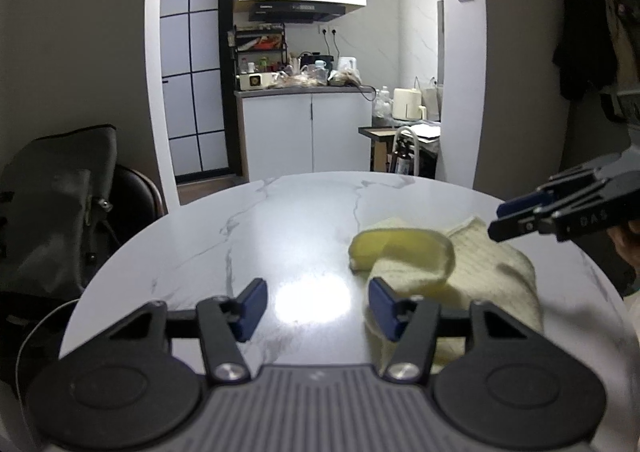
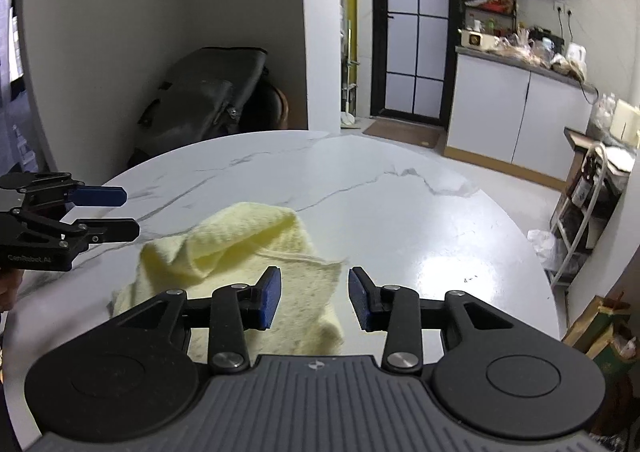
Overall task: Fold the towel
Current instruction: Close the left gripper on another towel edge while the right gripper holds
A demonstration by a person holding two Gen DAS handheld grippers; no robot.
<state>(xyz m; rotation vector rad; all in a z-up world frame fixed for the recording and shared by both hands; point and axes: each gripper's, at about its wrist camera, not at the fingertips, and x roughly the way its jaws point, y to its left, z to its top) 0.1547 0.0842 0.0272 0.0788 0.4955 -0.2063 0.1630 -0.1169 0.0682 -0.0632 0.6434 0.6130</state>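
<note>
A pale yellow towel (image 1: pixel 472 268) lies crumpled on the round white marble table (image 1: pixel 288 220), with one edge rolled up into a hump. My left gripper (image 1: pixel 318 308) is open and empty; its right finger sits just over the towel's near left edge. My right gripper (image 1: pixel 508 218) enters the left wrist view from the right, above the towel's far side. In the right wrist view the towel (image 2: pixel 248 248) lies under and ahead of my open, empty right gripper (image 2: pixel 314 298). My left gripper (image 2: pixel 120 212) shows at the left, open, beside the towel.
A dark bag (image 1: pixel 60 204) rests on a chair left of the table. Behind the table a doorway opens onto a kitchen with white cabinets (image 1: pixel 308 132). A metal rack (image 2: pixel 588 212) and bags stand on the floor to the right of the table.
</note>
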